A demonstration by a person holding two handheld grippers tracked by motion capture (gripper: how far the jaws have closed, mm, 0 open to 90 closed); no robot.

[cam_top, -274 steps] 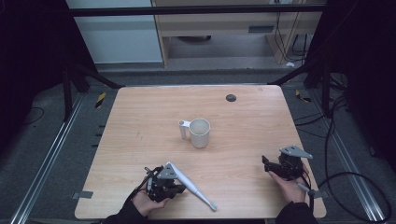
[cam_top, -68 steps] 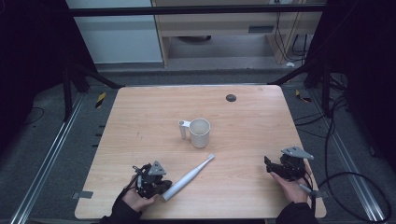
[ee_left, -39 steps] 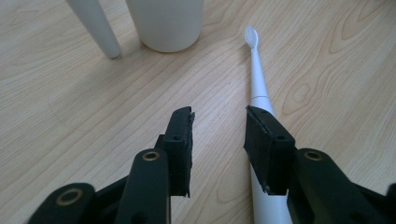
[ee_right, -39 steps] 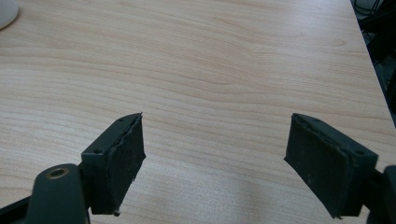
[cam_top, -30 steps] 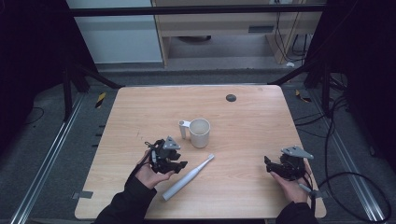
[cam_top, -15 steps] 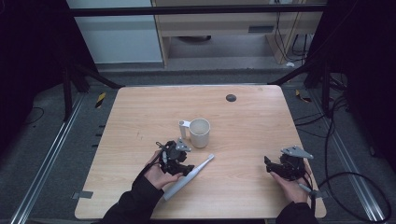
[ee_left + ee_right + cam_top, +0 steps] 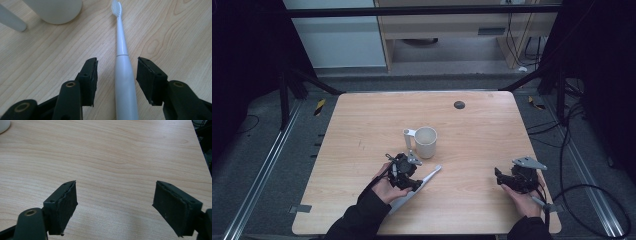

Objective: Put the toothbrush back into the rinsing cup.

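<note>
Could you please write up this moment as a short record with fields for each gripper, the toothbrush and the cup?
left gripper: jaws open and just been opening, astride the toothbrush handle, pads clear of it
right gripper: open, nothing between the jaws, over bare table
toothbrush: white, lying flat on the wood, bristle head pointing towards the cup
cup: white, upright, handle to its left in the high view

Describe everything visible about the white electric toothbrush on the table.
The electric toothbrush is plain white, plastic by its look: a thick smooth handle that narrows at a seam into a thin neck ending in a small bristled head. It lies flat on the wooden table, head pointing toward the white mug but apart from it. The left claw straddles the handle, jaws open, having just been opening; a gap shows on each side, so neither pad presses it.
</note>
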